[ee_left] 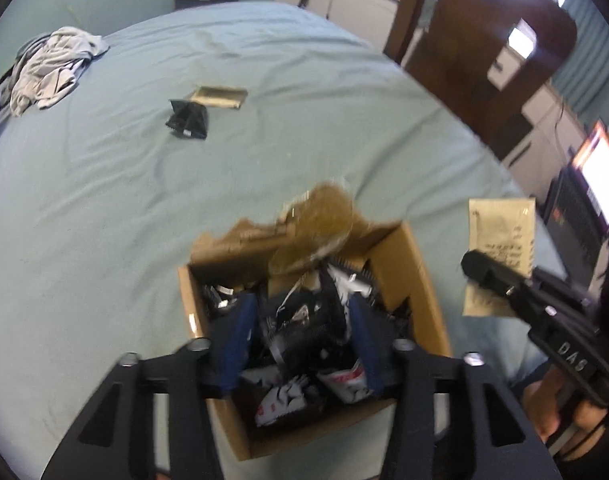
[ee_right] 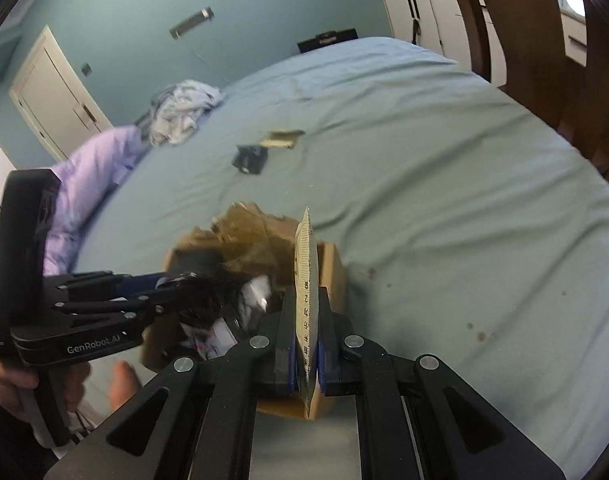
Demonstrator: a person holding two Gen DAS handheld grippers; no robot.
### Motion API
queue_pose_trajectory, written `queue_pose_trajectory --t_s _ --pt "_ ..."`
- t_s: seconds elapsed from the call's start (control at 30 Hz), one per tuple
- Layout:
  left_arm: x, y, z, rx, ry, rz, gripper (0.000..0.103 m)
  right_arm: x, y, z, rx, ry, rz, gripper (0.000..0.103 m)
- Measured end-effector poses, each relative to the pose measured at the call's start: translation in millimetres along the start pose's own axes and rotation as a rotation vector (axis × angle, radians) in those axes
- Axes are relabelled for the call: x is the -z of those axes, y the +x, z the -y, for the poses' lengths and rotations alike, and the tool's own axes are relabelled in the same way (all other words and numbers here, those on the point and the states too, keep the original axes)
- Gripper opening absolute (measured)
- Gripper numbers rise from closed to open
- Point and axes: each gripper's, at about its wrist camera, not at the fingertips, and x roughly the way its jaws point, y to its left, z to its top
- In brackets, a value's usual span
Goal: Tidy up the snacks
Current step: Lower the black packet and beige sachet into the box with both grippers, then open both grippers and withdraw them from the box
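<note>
We saw crumpled grey clothes [ee_left: 52, 68] on the blue-green bedsheet [ee_left: 304, 100], a dark wooden chair [ee_left: 476, 52] just beside it.

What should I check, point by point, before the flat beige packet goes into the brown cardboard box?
1. Grip: the right hand-held gripper is shut on the flat beige paper packet, held on edge. Ok.
2. Box: the brown cardboard box on the pale blue bed sheet is open at the top. Ok.
3. Room inside: black and white snack packs already fill much of the box. Cannot tell.
4. Free path: the left hand-held gripper is above the box opening with its fingers apart and nothing between them. Not ok.
5. Remaining snacks: a small black pack and a flat tan packet lie farther away on the sheet. Not ok.
</note>
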Motion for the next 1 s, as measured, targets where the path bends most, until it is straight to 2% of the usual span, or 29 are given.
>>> queue_pose_trajectory --t_s 0.03,0.1,0.27,0.43,0.7,0.8,0.87,0.9,0.93,0.97,1.0 --pt "-2.2 -2.9 -2.3 0.006 -0.017 0.022 0.067 -2.0 -1.5 1.3 -0.007 0.008 0.017 0.006" --pt "-5.3 -6.6 -6.8 -0.010 -0.045 0.053 0.073 -3.6 -3.0 4.5 -0.027 0.020 0.050 0.006" --pt "-11.4 -5.6 -24.7 -0.077 -0.118 0.070 0.073 1.5 10.1 6.1 -0.009 0.015 0.056 0.006" --pt "-15.9 -1.4 -28.4 -0.138 -0.104 0.070 0.073 -3.1 24.1 -5.3 -0.009 -0.045 0.043 0.006" --pt "-18.1 3.8 -30.5 -0.150 -0.098 0.059 0.073 -0.6 53.9 -42.3 0.036 -0.210 -0.038 0.006" --pt "-18.2 2.6 -34.5 -0.145 -0.117 0.061 0.073 1.3 54.5 -55.0 0.118 -0.266 -0.021 0.007" --pt "-18.3 -0.6 -36.6 -0.137 -0.132 0.073 0.073 1.3 50.2 -59.4 0.120 -0.274 0.008 0.010" --pt "-18.5 -1.5 -37.8 -0.136 -0.137 0.077 0.073 2.5 47.6 -61.6 0.110 -0.276 0.026 0.019" --pt "-18.5 -1.8 -38.7 -0.135 -0.141 0.080 0.073 3.0 45.4 -63.1 0.095 -0.277 0.042 0.036" --pt "-18.2 -2.0 -39.4 -0.137 -0.145 0.083 0.073 3.7 44.4 -63.5 0.083 -0.275 0.048 0.047" --pt "-17.9 -1.6 -40.1 -0.141 -0.147 0.084 0.073 4.2 43.3 -64.2 0.075 -0.270 0.050 0.068"
